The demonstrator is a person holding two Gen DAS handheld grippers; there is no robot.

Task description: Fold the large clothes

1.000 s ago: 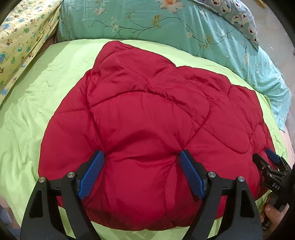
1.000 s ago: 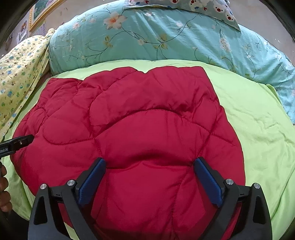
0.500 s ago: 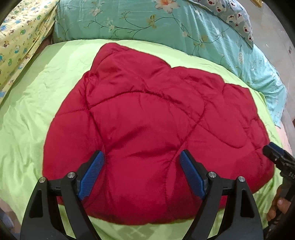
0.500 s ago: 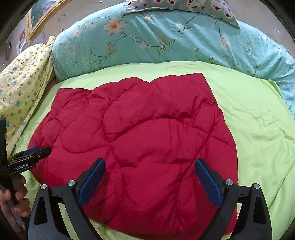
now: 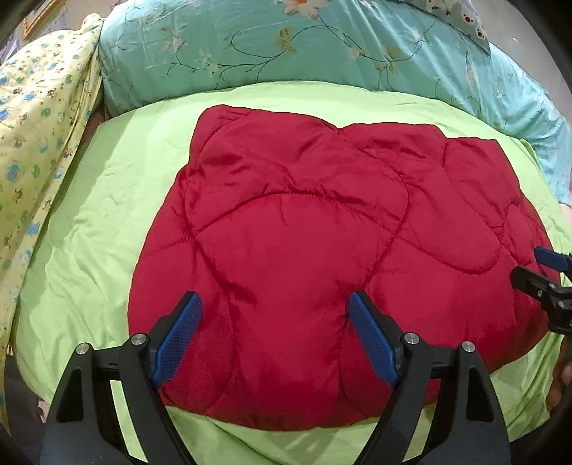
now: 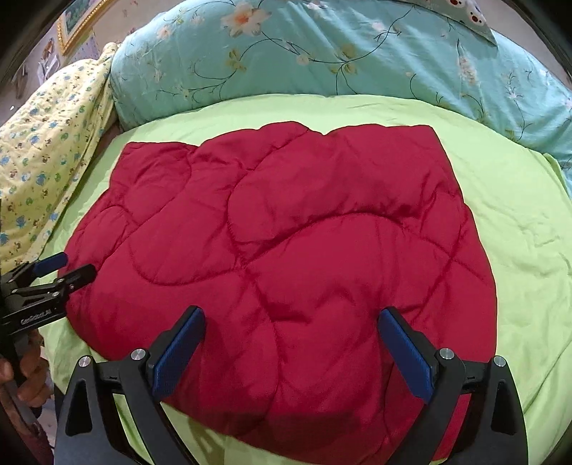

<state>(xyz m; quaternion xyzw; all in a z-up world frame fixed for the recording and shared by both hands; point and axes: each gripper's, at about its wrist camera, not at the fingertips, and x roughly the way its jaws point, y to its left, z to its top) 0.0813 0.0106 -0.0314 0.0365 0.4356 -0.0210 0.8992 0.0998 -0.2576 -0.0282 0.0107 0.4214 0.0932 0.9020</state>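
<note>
Two claws were in my feeds, and both stood spread wide with nothing between their blue pads. My left claw [image 5: 271,322] hovered over the near edge of the red quilted garment [image 5: 332,250], and my right claw [image 6: 291,338] did the same further along that edge; whether either pad touched the fabric I could not tell.

Around the garment, the lime-green bedspread [image 5: 118,200] lay under it and showed on every side. Beyond the garment's far edge a teal floral duvet [image 5: 321,46] was bunched up along the bed, and to the garment's left a yellow printed quilt [image 5: 39,118] was heaped against the bedspread. Beyond the yellow quilt, a gold picture frame [image 6: 77,27] hung on the wall. Nothing lay on top of the garment, and nothing stood between it and my claws.

The garment sat roughly in the middle of the bedspread, folded into a puffy slab. Its long axis ran left to right across my view, parallel to the teal duvet. In the right wrist view its far right corner was square, while the near edge bulged in a rounded curve.
</note>
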